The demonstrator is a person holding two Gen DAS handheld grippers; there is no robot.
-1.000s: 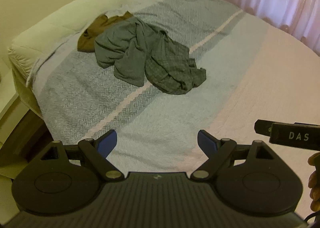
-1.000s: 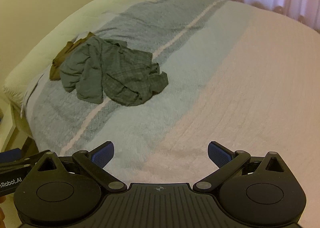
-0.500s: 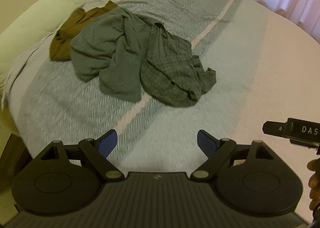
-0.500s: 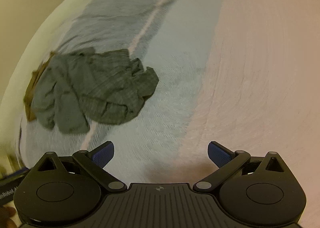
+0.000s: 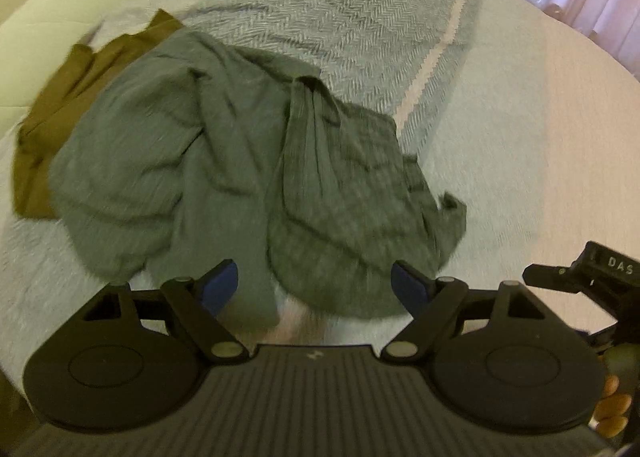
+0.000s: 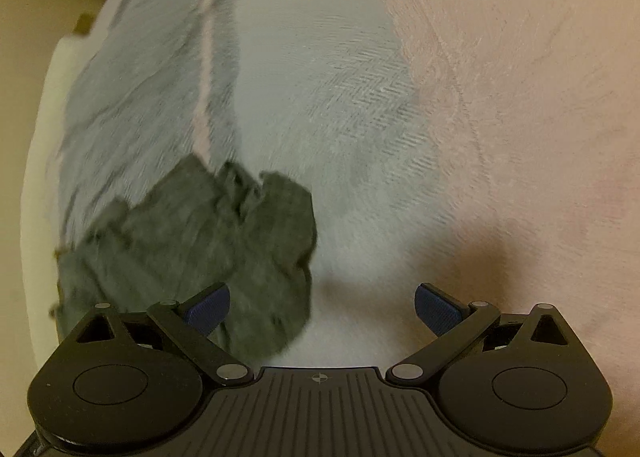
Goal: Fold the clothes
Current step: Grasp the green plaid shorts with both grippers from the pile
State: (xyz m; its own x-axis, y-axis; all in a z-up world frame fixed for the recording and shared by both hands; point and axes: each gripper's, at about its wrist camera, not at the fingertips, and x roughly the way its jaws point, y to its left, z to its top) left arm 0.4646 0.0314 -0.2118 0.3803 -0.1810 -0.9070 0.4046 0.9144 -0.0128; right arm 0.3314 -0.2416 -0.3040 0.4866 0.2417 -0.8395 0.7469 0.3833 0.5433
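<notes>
Now three garments lie heaped on the bed [image 5: 520, 105]: a brown one [image 5: 60, 117], a plain grey one [image 5: 160, 161] and a checked grey one [image 5: 352, 193]. Both tongs, left [image 5: 316, 285] and right [image 6: 322, 307], gape wide, holding nothing, and have come much closer to the heap than a second ago.

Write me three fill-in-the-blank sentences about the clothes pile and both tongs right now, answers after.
1. The left tongs are ____, holding nothing.
2. Under the grey garment, at the pile's far left, lies a ____ garment.
3. The right tongs hover over the bedspread with the checked garment on their ____ side.

Missing words: open; brown; left
</notes>
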